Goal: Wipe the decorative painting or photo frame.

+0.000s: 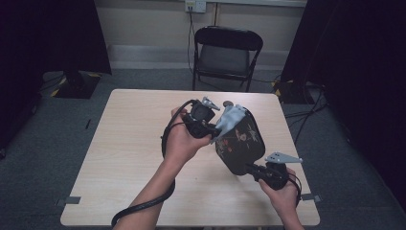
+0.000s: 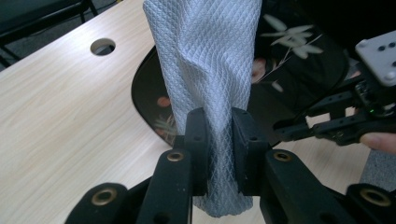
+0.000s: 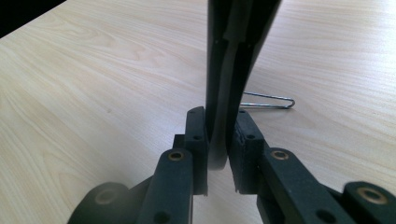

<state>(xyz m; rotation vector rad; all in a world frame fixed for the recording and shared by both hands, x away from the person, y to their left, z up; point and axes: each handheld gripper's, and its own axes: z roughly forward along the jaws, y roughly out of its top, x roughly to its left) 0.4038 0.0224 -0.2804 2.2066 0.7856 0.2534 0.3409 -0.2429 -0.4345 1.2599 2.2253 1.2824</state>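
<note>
Item: black tray with floral pattern, held tilted above the wooden table, its lower edge pinched by the right gripper. Left gripper, jaws clamped on a grey-white quilted cloth, holds the cloth against the tray's upper face. Also present: a wire clip on the table; a folding chair beyond the far edge.

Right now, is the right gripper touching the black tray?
Touching. In the right gripper view, the right gripper has both jaws pressed on the rim of the black tray, which stands upright between them with no gap.
</note>
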